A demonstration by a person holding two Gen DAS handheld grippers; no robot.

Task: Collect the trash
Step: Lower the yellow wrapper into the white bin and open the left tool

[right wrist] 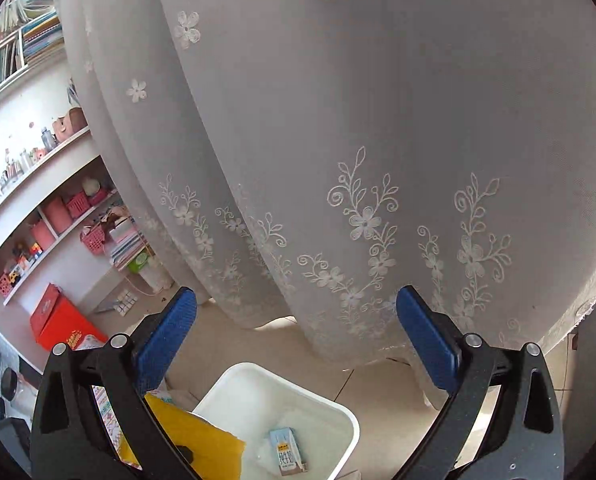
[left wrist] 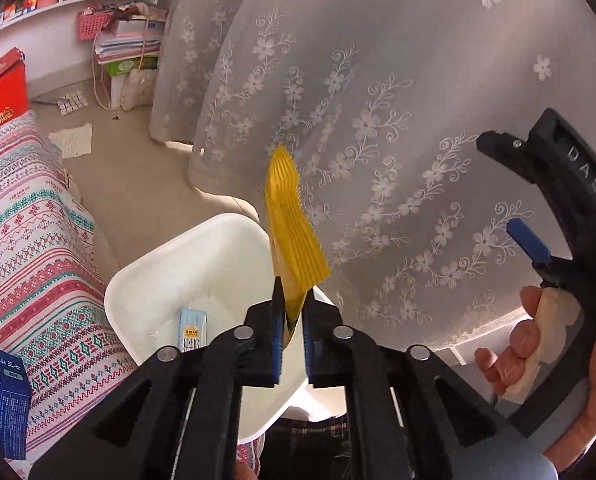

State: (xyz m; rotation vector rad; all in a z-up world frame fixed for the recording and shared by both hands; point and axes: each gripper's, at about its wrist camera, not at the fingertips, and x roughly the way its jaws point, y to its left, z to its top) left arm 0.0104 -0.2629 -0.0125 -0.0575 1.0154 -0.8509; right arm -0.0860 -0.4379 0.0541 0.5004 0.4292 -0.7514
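A yellow ridged wrapper (left wrist: pixel 290 232) stands upright between the jaws of my left gripper (left wrist: pixel 293 304). The blue pads (left wrist: pixel 276 344) stand a little apart from its thin lower end and do not press it. It hangs over the right rim of a white bin (left wrist: pixel 186 248), which holds a small light-blue milk carton (left wrist: pixel 192 332). My right gripper (right wrist: pixel 298 344) is wide open and empty above the bin (right wrist: pixel 337 412), with the wrapper (right wrist: pixel 202 440) and carton (right wrist: pixel 286 456) below it. A hand holds the right gripper (left wrist: pixel 505 192) at the right of the left wrist view.
A lace curtain (left wrist: pixel 377 100) hangs close behind the bin. A patterned sofa cover (left wrist: pixel 30 240) lies left, with a dark blue carton (left wrist: pixel 2 396) on it. A paper sheet (left wrist: pixel 72 140) lies on the floor. A red box (right wrist: pixel 62 324) and shelves (right wrist: pixel 38 184) stand far left.
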